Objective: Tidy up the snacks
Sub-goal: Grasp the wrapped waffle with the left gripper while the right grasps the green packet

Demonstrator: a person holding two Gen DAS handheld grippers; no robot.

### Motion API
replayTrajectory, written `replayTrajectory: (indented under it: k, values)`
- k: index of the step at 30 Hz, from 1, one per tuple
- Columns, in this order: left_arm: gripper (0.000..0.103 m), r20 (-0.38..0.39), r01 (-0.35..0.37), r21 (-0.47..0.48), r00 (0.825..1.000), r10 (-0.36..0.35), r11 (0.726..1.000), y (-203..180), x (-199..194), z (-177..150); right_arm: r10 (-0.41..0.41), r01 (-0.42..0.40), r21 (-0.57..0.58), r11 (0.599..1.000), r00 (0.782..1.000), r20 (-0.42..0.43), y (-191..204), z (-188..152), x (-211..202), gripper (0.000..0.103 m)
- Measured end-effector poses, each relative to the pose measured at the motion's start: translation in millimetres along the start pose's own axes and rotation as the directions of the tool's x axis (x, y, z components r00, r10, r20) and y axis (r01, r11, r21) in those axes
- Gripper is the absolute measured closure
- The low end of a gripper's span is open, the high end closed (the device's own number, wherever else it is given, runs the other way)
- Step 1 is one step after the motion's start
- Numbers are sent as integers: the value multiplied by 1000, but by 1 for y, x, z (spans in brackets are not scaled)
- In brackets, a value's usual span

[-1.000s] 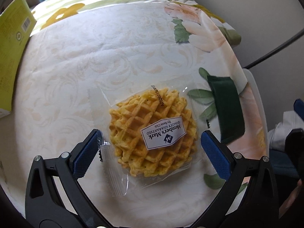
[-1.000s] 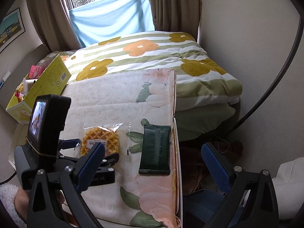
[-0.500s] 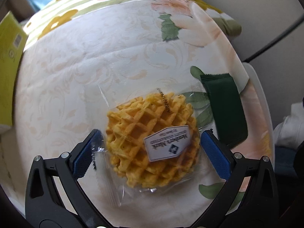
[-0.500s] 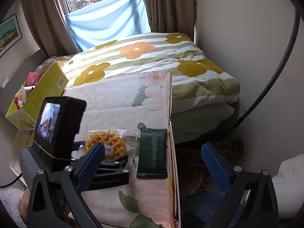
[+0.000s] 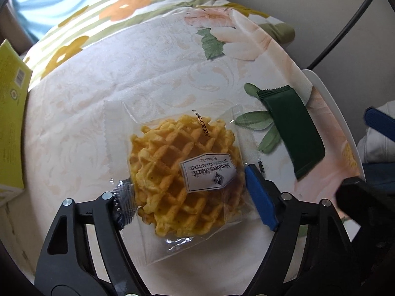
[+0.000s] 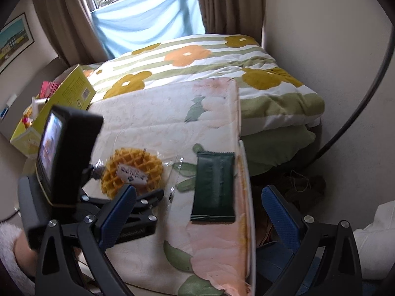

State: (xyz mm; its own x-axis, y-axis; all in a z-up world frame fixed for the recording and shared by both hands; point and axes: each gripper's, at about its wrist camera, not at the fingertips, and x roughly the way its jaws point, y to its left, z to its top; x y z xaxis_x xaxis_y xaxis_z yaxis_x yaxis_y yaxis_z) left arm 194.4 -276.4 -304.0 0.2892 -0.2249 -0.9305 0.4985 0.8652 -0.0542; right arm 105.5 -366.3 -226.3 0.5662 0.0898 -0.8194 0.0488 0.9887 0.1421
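Observation:
A round yellow waffle in a clear Member's Mark wrapper (image 5: 182, 172) lies on the floral-covered table (image 5: 123, 74). My left gripper (image 5: 191, 201) has closed in on it, both pads pressing the packet's sides; it also shows in the right wrist view (image 6: 133, 172). A dark green snack packet (image 5: 291, 133) lies flat to the right near the table edge, also seen in the right wrist view (image 6: 214, 187). My right gripper (image 6: 200, 214) is open and empty, hovering in front of and above the green packet.
A yellow cardboard box (image 6: 56, 103) holding several snacks stands at the table's far left, its side in the left wrist view (image 5: 9, 123). A folded flowered quilt (image 6: 197, 61) lies behind the table. The table's right edge (image 6: 246, 197) drops to the floor.
My left gripper moved forward around the waffle packet and its jaws closed onto it. The right gripper moved closer to the table and the green packet.

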Motion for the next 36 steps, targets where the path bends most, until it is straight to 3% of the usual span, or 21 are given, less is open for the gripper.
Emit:
replayTrajectory:
  k: [2,7,9,14,17,23,32,36]
  values:
    - [32,2,14,4,1000,-14,1000,7,-3,-2,6,-6,-12,1000,1000,-2,5,-2,3,4]
    - [37,4,56,-10,998,-56,998,27,-6,-1,15,-17,-24,1000,998,-60,11,-4,22,23]
    - [37,6,73,-23,997,-73,997,35,-8,-3,14,-16,-26,1000,997,-78,13,-4,29,26]
    - [38,13,96,-45,995,-96,994,50,-10,-6,-17,14,-31,999,993,-117,21,-2,46,27]
    - [38,11,104,-44,995,-104,994,55,-10,-7,-84,81,-31,996,986,-142,26,-1,56,27]
    - [38,-4,124,-59,992,-124,991,65,-9,-5,-155,170,65,983,969,-192,17,1,71,27]
    - [38,-9,128,-91,991,-130,988,79,-7,-4,-91,107,85,991,980,-175,25,4,67,27]
    - [38,-2,133,-102,991,-134,986,81,-8,-3,-148,168,113,979,975,-164,23,9,70,27]
